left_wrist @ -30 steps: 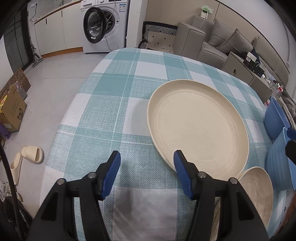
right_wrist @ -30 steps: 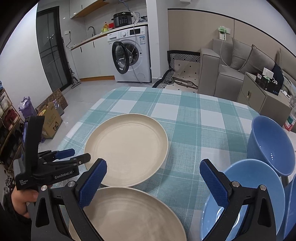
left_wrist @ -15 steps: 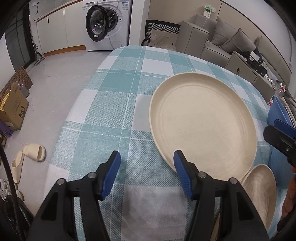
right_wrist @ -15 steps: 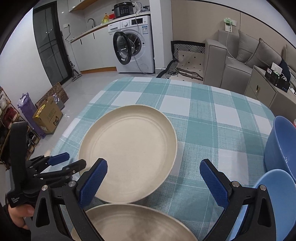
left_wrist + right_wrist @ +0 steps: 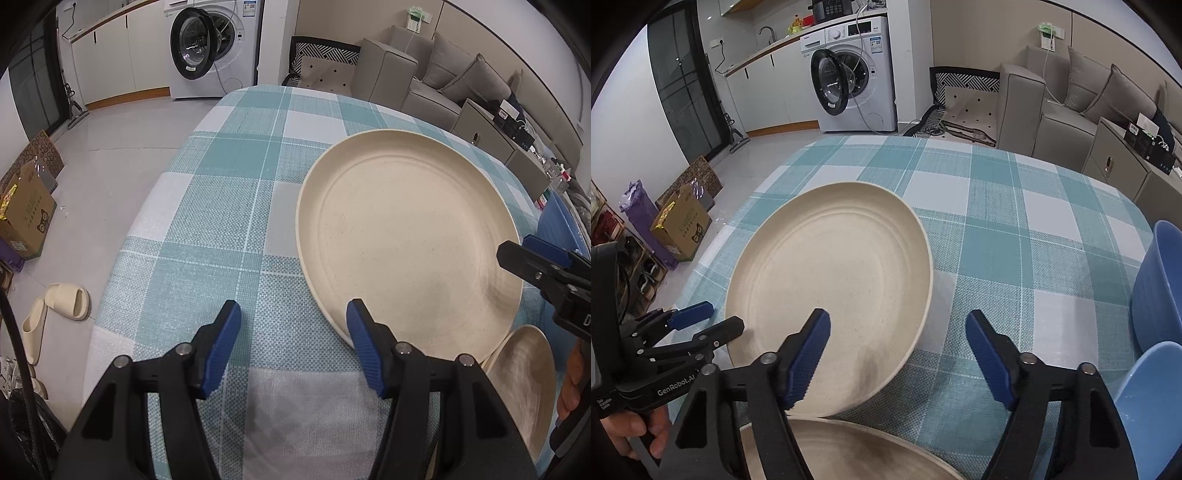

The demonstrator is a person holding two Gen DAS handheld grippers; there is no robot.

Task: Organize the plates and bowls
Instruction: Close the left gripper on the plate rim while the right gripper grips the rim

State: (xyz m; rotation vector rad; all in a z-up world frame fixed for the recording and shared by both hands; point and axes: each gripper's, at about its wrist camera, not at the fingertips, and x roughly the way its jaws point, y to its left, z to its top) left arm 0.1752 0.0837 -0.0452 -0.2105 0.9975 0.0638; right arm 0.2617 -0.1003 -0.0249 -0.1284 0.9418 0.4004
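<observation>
Right wrist | right claw [image 5: 897,354] narrower, closer to large plate [image 5: 831,280] | left claw [image 5: 291,339] spread, empty

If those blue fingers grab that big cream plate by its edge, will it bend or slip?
The big cream plate looks rigid and moulded, so it probably won't flex. Its smooth, matte rim is thin and may slip a little, though the ribbed fingers should help. Wide and shallow, it would likely tilt when held from one side.

We're in a home, an open-plan flat. A front-loading washing machine [image 5: 855,77] stands at upper centre, door ajar, under a kitchen counter with a tap [image 5: 767,32]. Upper right, a grey sofa [image 5: 1067,99] with cushions. At left, slippers [image 5: 55,314] on the tiled floor. A checked tablecloth [image 5: 1015,229] fills the middle.
</observation>
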